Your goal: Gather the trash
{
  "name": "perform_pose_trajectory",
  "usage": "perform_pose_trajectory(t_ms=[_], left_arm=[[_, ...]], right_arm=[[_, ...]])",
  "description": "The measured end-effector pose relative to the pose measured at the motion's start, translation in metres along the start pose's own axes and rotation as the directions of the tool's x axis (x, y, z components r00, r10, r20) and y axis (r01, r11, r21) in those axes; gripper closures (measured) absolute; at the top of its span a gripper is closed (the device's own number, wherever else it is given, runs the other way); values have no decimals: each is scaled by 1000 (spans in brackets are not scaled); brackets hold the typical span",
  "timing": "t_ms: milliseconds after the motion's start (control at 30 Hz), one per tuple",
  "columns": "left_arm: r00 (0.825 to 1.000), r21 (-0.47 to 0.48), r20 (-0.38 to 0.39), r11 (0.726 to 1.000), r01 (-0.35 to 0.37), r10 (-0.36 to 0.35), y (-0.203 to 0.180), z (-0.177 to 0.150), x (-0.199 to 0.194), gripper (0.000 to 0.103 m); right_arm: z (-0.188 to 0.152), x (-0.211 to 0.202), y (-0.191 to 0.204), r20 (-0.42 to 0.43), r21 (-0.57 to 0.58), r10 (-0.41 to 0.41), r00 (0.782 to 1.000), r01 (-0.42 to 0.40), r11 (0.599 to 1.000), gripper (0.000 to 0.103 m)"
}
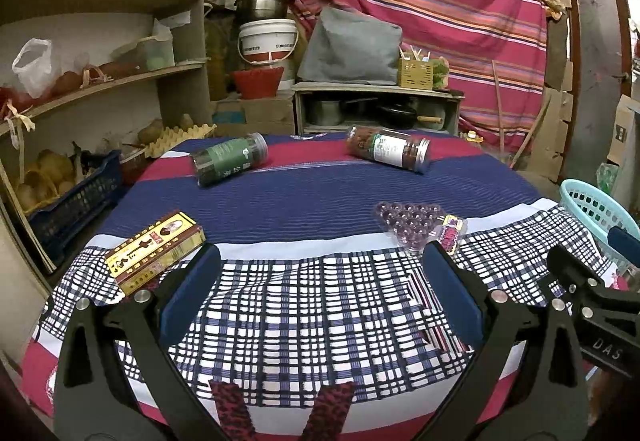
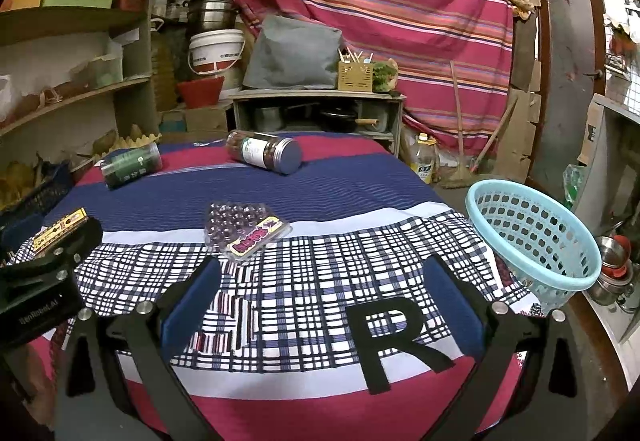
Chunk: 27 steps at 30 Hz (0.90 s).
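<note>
Collecting trash from the cloth-covered table [image 2: 320,177] into the pale blue basket [image 2: 532,237], right of centre in the right wrist view, at the table's edge.

Left gripper [image 1: 320,301]: fingers spread wide, nothing between them, low in frame over the checked cloth. Right gripper [image 2: 320,301]: likewise spread wide and empty.

Trash items, four in number:
- Clear blister tray [image 2: 244,231], centre of the right wrist view, just beyond the left finger. Probably very light and thin; likely to flex or crackle under pressure. Best taken across its narrow width at the labelled end, with a gentle close. Slippery plastic, so a slide on the cloth is possible.
- Yellow box [image 1: 156,251], lower left of the left wrist view, just beside the left finger. Appears to be cardboard: light, fairly stiff, flat faces. Best gripped across its long sides.
- Green-labelled jar [image 1: 230,163], upper left of centre, lying on its side. Rigid and smooth; prone to roll. Best gripped across mid-body.
- White-labelled jar [image 1: 390,153], upper right of centre, also on its side, contents dark. Possibly heavier; same hold, square to the axis.

Material of the jars, glass or plastic: cannot tell.
</note>
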<state>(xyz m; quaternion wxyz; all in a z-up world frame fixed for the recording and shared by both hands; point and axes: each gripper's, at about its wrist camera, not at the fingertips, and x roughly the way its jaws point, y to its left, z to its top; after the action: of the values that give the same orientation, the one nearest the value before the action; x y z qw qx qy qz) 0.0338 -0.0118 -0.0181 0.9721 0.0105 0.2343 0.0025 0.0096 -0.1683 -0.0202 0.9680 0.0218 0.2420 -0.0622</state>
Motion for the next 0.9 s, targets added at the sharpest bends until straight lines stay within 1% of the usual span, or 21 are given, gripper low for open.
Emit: perform_pose_trajectory(t_ms=[167,900], left_arm=[[1000,8,2,1000,-4,4,0,0,0,5],[1000,-6,-3,1000,-12,12,-2,-7,2,5]], right_arm=[[0,-1,0,2,-5,-1,1000,1,1000,5],[1,-3,-5,4,-3,-4,1000,4,1000,5]])
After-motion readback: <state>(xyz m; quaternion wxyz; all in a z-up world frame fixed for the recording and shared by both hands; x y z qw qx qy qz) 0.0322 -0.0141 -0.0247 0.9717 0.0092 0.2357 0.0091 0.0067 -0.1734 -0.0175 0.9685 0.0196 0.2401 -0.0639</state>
